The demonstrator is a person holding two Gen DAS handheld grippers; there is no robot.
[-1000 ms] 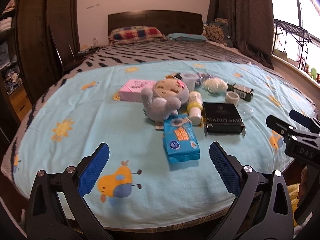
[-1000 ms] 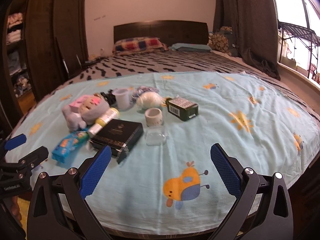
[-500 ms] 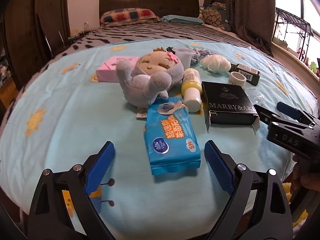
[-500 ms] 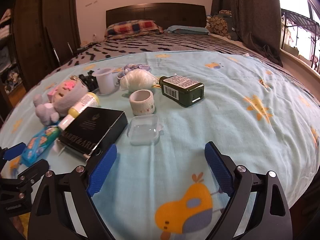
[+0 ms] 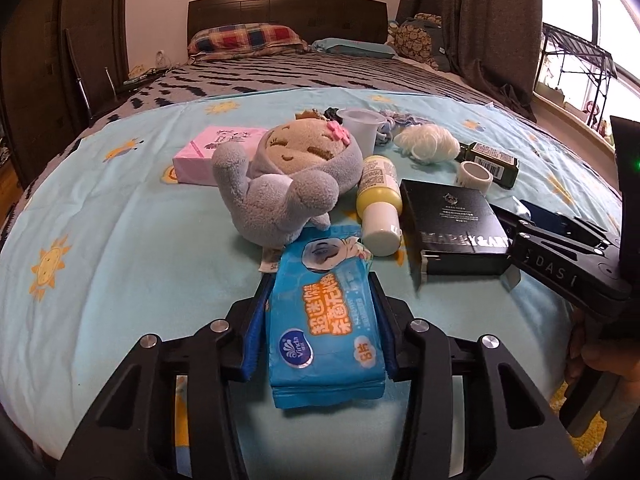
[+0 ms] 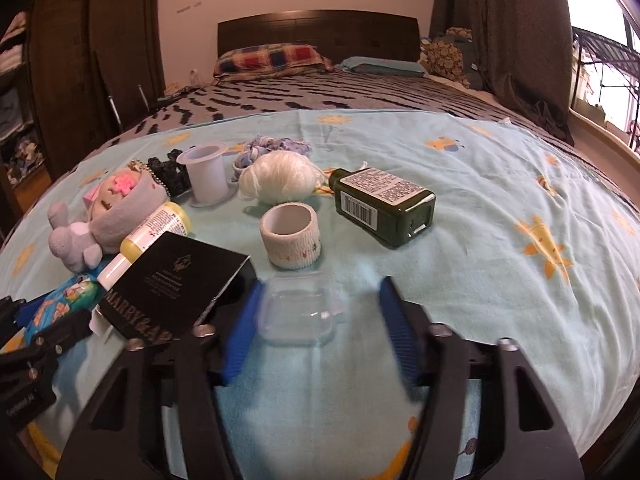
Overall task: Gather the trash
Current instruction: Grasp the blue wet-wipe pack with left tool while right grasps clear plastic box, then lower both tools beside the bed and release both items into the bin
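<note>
A blue wet-wipes packet (image 5: 326,320) lies flat on the light blue bedsheet (image 5: 120,240). My left gripper (image 5: 320,300) is shut on its two long sides. A clear plastic lid (image 6: 300,308) lies on the sheet in the right wrist view. My right gripper (image 6: 320,312) straddles it, jaws partly closed, the left pad (image 6: 240,332) touching its edge, the right pad apart and blurred. The right gripper's body (image 5: 568,264) shows at the right of the left wrist view, and the left gripper's body (image 6: 28,364) at the left of the right wrist view.
Beyond the packet lie a grey plush doll (image 5: 288,184), a pink box (image 5: 216,156), a yellow bottle (image 5: 378,204), a black box (image 5: 456,228), a tape roll (image 6: 290,236), a green bottle (image 6: 384,204), a white cup (image 6: 206,174) and a white yarn ball (image 6: 280,178).
Both grippers moved forward and down toward the sheet. The left one closed on the wipes packet. The right one narrowed around the clear lid.
</note>
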